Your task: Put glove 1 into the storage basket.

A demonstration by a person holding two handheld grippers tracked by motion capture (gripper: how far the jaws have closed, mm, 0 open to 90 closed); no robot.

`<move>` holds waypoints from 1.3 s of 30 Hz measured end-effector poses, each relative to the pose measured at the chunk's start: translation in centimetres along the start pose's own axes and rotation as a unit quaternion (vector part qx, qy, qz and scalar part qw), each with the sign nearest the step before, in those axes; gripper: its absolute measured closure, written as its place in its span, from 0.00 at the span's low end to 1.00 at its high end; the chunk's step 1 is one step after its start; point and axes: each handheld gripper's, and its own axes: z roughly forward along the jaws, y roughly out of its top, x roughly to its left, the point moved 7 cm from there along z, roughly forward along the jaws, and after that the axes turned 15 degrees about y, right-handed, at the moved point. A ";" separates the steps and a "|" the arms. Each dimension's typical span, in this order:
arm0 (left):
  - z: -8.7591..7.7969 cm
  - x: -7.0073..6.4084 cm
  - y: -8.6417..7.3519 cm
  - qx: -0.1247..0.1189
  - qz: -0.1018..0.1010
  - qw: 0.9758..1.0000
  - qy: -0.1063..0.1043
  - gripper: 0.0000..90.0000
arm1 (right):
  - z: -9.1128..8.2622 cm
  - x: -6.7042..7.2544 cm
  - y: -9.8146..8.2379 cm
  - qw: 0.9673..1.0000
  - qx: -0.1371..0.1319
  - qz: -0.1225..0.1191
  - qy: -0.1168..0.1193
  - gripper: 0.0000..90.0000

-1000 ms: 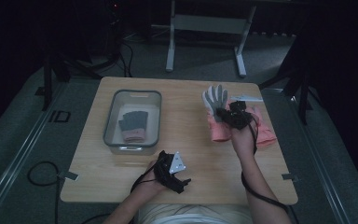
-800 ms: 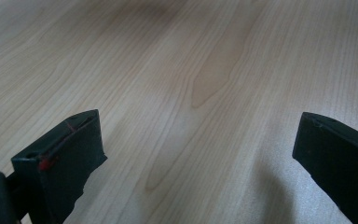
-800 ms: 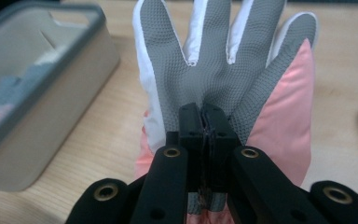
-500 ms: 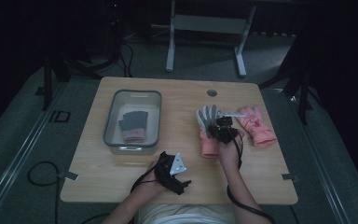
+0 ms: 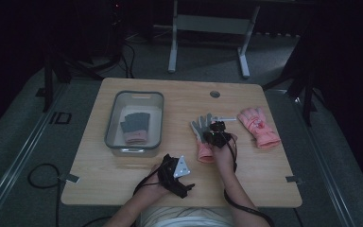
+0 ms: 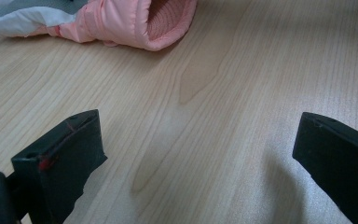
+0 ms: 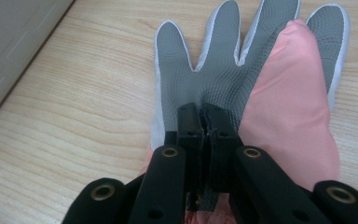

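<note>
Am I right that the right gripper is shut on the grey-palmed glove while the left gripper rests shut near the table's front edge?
Not quite: the left gripper rests with its jaws open, as the left gripper view shows. The right gripper is indeed shut on the grey-palmed glove.

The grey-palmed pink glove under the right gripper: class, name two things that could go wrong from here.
1. The right gripper pinches only a fold of the glove, so it may slip free if lifted.
2. The bin already holds a glove pair; a dangling cuff could catch its rim.
</note>
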 end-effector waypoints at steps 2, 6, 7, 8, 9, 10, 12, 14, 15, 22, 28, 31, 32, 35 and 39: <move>0.1 0.0 0.0 -0.001 -0.004 1.000 -0.002 0.02 | 0.2 -0.1 -0.1 1.000 0.000 0.000 0.000 0.93; 0.1 -0.1 0.0 0.001 0.002 1.000 -0.003 0.02 | 0.2 0.1 -0.1 1.000 -0.004 -0.002 -0.002 0.87; 0.1 -0.1 -0.1 0.001 0.004 1.000 -0.002 0.02 | 0.1 0.2 0.0 1.000 -0.008 -0.005 -0.003 0.85; 0.1 -0.1 -0.1 0.001 0.005 1.000 -0.002 0.02 | 0.0 0.3 0.2 1.000 -0.011 -0.010 -0.003 0.82; 0.0 -0.1 0.0 0.001 0.004 1.000 -0.002 0.02 | -0.3 0.5 0.4 1.000 -0.015 -0.010 0.002 0.79; 0.0 -0.1 0.0 0.000 0.003 1.000 -0.002 0.02 | -0.6 0.7 0.7 1.000 -0.022 -0.012 0.007 0.78; 0.0 0.0 -0.1 0.000 0.003 1.000 -0.001 0.02 | -1.6 1.0 1.3 0.999 -0.036 -0.020 0.015 0.77; 0.0 0.1 -0.1 0.000 0.001 1.000 -0.001 0.02 | -2.9 1.0 2.2 0.998 -0.050 -0.038 0.021 0.76; -0.1 0.1 -0.1 0.000 0.000 1.000 -0.001 0.02 | -3.6 0.8 2.6 0.997 -0.057 -0.053 0.023 0.75; 0.0 0.0 -0.1 -0.001 -0.006 1.000 -0.003 0.02 | -8.5 -3.1 4.6 0.993 -0.078 -0.088 0.018 0.75; -0.3 0.1 0.1 -0.006 -0.001 1.000 0.003 0.02 | -12.4 -7.0 5.4 0.991 -0.091 -0.101 0.000 0.72; -0.4 0.1 0.2 -0.008 -0.002 1.000 0.005 0.02 | -13.8 -9.4 5.3 0.990 -0.087 -0.113 -0.015 0.71; -0.4 0.1 0.2 -0.009 -0.002 1.000 0.005 0.02 | -14.1 -10.3 5.2 0.990 -0.084 -0.114 -0.021 0.71; -0.4 0.0 0.1 -0.008 -0.005 1.000 0.004 0.02 | -14.6 -12.0 4.8 0.990 -0.077 -0.116 -0.031 0.71; -0.5 0.0 0.0 -0.007 -0.003 1.000 0.004 0.02 | -15.3 -15.0 4.1 0.991 -0.063 -0.108 -0.042 0.71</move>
